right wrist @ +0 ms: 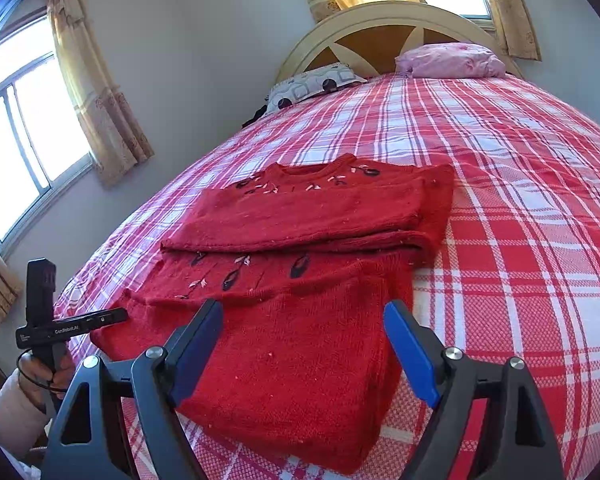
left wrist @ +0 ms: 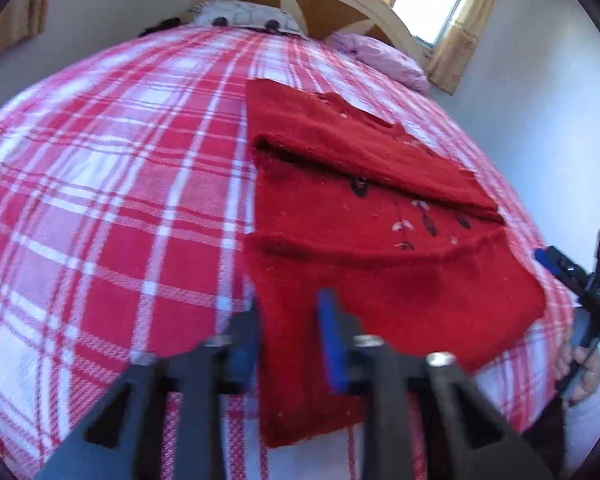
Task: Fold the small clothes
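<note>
A red knitted sweater (left wrist: 380, 208) with embroidered flowers lies on the red-and-white plaid bedspread (left wrist: 100, 200), sleeves folded across the body. Its hem end is turned up over the middle. In the left wrist view my left gripper (left wrist: 288, 332) stands over the sweater's near corner, and the cloth runs between its blue fingers (left wrist: 332, 344); the view is blurred. In the right wrist view the sweater (right wrist: 300, 280) lies just ahead of my right gripper (right wrist: 304, 344), which is open and empty above the near fold. The other gripper shows at each view's edge, the right one (left wrist: 556, 264) and the left one (right wrist: 72, 328).
A patterned pillow (right wrist: 312, 84) and a pink bundle (right wrist: 452, 60) lie at the cream headboard (right wrist: 380, 16). Curtained windows (right wrist: 28, 136) are on the walls. The bed's near edge runs right below both grippers.
</note>
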The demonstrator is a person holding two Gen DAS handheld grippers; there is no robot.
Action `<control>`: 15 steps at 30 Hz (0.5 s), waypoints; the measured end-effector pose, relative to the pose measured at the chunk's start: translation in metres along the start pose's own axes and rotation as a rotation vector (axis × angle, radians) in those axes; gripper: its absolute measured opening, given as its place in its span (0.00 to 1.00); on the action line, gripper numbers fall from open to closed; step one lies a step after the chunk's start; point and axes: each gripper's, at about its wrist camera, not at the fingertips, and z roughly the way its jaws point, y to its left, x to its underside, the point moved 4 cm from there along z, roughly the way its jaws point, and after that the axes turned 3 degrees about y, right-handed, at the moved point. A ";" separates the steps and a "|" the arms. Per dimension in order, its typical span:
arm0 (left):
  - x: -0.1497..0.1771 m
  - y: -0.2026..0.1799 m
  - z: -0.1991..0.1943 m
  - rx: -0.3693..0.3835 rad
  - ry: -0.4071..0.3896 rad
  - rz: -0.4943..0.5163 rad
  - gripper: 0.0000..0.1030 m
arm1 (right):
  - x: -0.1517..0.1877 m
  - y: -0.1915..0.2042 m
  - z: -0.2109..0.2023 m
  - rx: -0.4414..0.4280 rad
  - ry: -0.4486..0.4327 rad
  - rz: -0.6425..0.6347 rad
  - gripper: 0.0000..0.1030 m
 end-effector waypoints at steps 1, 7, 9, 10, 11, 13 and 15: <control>0.000 -0.001 -0.001 -0.008 -0.012 0.009 0.14 | -0.002 -0.006 0.001 0.002 0.002 0.014 0.81; -0.001 -0.016 -0.022 -0.078 -0.140 0.107 0.09 | -0.003 -0.021 -0.001 0.029 0.022 0.025 0.81; -0.002 -0.020 -0.028 -0.095 -0.175 0.129 0.09 | -0.006 -0.019 0.005 0.040 0.037 -0.002 0.81; -0.002 -0.021 -0.030 -0.105 -0.190 0.139 0.09 | -0.007 -0.018 0.010 0.046 0.044 -0.016 0.81; -0.003 -0.023 -0.032 -0.115 -0.204 0.151 0.09 | -0.008 -0.017 0.014 0.045 0.049 -0.024 0.81; -0.003 -0.027 -0.031 -0.137 -0.218 0.192 0.09 | -0.010 -0.014 0.025 0.028 0.066 -0.038 0.81; -0.002 -0.029 -0.022 -0.131 -0.187 0.201 0.09 | -0.012 -0.008 0.037 0.033 0.088 -0.071 0.81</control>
